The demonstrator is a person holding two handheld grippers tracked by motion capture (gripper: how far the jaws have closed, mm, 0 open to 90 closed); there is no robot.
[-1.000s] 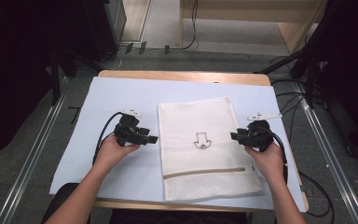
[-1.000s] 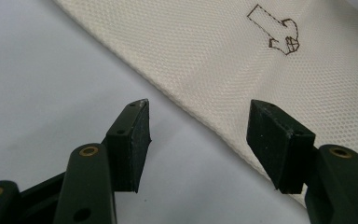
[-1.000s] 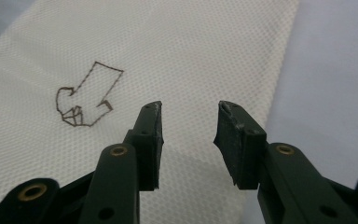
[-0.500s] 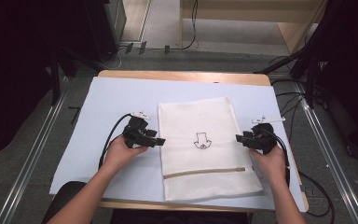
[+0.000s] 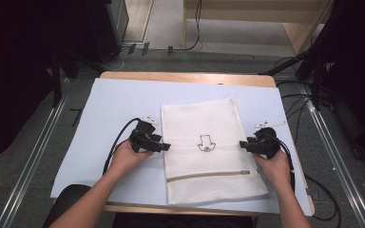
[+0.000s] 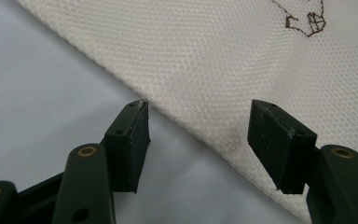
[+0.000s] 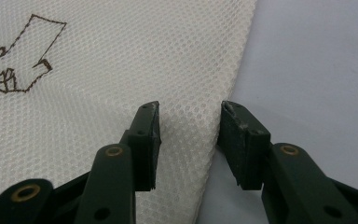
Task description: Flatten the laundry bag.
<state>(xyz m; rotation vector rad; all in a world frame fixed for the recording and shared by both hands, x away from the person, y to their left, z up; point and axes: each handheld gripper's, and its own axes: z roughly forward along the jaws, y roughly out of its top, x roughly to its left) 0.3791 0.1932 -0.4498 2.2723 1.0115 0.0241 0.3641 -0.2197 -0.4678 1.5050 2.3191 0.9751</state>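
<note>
On the pale blue sheet [image 5: 123,104] covering the worktop, your left gripper [image 6: 198,140] had its fingers spread, straddling the left edge of the white mesh zip bag [image 5: 209,147]. Your right gripper [image 7: 189,140] straddled its right edge, fingers unclenched.

We see a wooden table [image 5: 185,76] under a pale blue sheet [image 5: 119,104]; on the sheet, a white mesh bag [image 5: 209,123] lies flat, slightly toward four o'clock of centre.
</note>
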